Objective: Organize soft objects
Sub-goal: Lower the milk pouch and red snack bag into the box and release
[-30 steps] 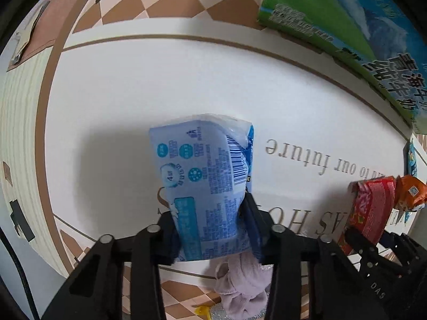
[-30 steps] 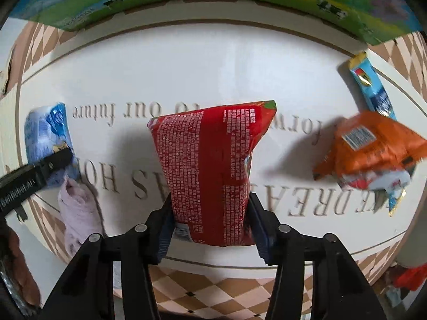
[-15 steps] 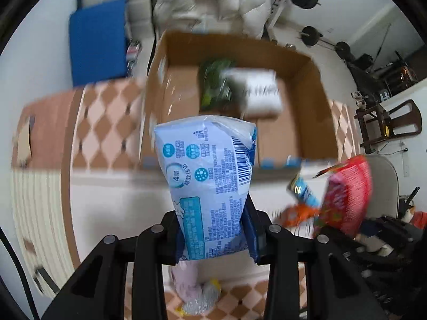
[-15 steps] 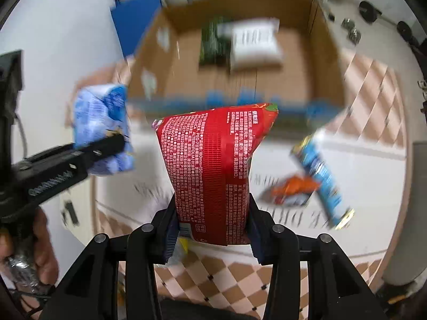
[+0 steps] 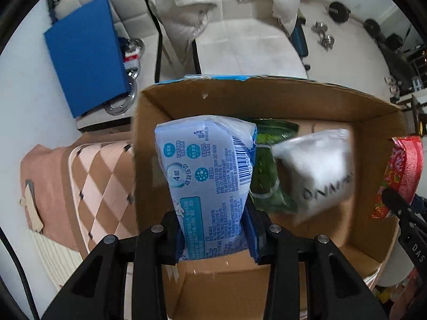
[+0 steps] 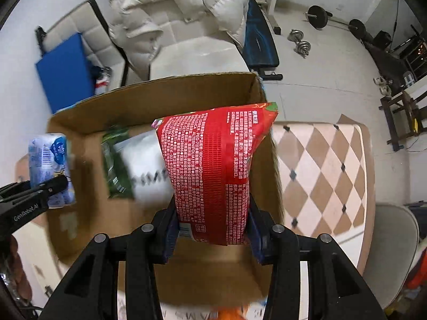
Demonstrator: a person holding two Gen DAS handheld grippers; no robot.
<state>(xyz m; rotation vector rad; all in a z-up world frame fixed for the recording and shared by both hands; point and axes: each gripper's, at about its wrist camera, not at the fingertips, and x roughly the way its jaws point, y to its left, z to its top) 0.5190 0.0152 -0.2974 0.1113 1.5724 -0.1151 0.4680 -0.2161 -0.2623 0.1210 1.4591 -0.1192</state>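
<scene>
Directly below both claws I see the open cardboard box (image 5: 333, 101): left gripper (image 5: 213, 229) clenched on the blue tissue pack (image 5: 208, 176), right gripper (image 6: 212, 226) clenched on the red packet (image 6: 213, 165), long axes pointing down into it.

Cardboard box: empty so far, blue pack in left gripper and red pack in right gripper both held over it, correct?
Not empty. The cardboard box already holds a green pack and a white pack, as the left wrist view shows. The rest stands: the left gripper holds the blue pack and the right gripper holds the red pack over the box.
</scene>
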